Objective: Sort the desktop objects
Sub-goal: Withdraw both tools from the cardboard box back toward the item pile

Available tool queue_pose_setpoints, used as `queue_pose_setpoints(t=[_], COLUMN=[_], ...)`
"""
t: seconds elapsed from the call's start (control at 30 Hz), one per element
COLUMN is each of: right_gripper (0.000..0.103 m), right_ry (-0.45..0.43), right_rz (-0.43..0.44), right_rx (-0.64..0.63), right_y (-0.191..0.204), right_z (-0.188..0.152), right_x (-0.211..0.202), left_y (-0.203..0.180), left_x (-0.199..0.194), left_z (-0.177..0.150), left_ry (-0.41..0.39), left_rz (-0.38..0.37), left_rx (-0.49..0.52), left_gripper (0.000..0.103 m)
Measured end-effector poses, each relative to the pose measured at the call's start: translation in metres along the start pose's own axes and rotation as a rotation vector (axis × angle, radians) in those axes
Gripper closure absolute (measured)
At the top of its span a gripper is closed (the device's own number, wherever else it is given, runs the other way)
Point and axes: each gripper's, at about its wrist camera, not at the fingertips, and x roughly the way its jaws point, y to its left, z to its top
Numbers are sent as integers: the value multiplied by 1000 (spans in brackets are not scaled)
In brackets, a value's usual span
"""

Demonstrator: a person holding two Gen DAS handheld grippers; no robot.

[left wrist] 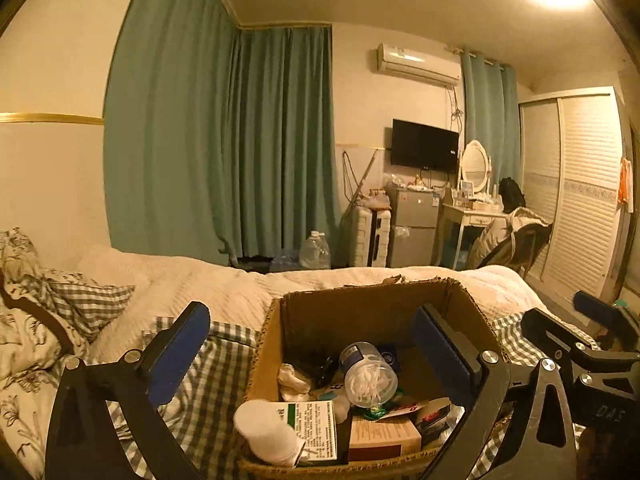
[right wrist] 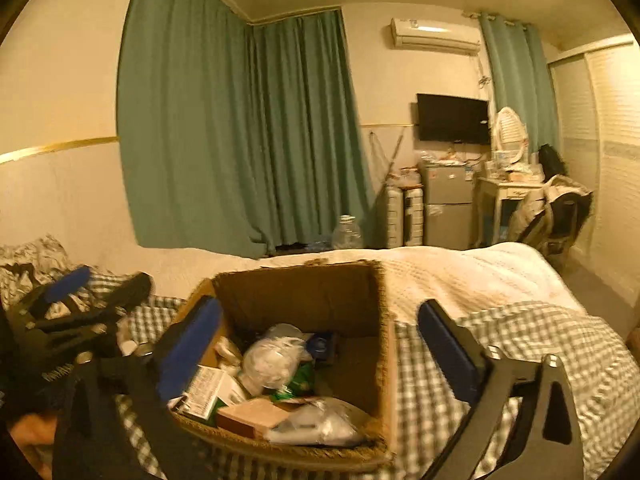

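A bed [left wrist: 224, 280] under a checked cover [right wrist: 520, 340] bears an open cardboard box [left wrist: 360, 304] heaped with small goods, among them a clear cotton-swab jar [left wrist: 370, 376] lying tilted atop cartons and a white cup [left wrist: 266, 430] at the near wall. The left gripper [left wrist: 316, 344] and right gripper [right wrist: 320, 344] both stand spread wide and empty. Each straddles one side wall of the box, one finger inside, one outside.

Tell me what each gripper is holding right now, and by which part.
Nothing is held. The left gripper and the right gripper both stand wide open over the cardboard box, with no item pressed between their blue pads.
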Motion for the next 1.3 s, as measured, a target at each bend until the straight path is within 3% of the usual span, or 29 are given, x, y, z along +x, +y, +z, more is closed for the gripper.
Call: queue_pose_setpoints(t=[0.13, 0.47, 0.7, 1.03, 1.17, 1.3], right_gripper=[0, 0, 0, 0, 0, 6], right_ry=[-1, 39, 70, 226, 314, 415], right_rz=[-27, 34, -48, -57, -22, -43], right_rx=[-33, 51, 33, 76, 60, 66], right_y=[4, -10, -14, -9, 10, 19], right_z=[1, -24, -41, -76, -101, -129], right_x=[-20, -56, -76, -73, -67, -60], left_y=[0, 4, -5, 9, -2, 0], left_x=[-17, -54, -78, -83, -78, -69], left_z=[-6, -40, -66, -102, -119, -138], left_ry=[-7, 28, 3, 161, 216, 271], left_rz=[13, 36, 51, 37, 10, 0], left_rx=[19, -10, 19, 1, 87, 78], left_gripper=[0, 0, 0, 0, 0, 0])
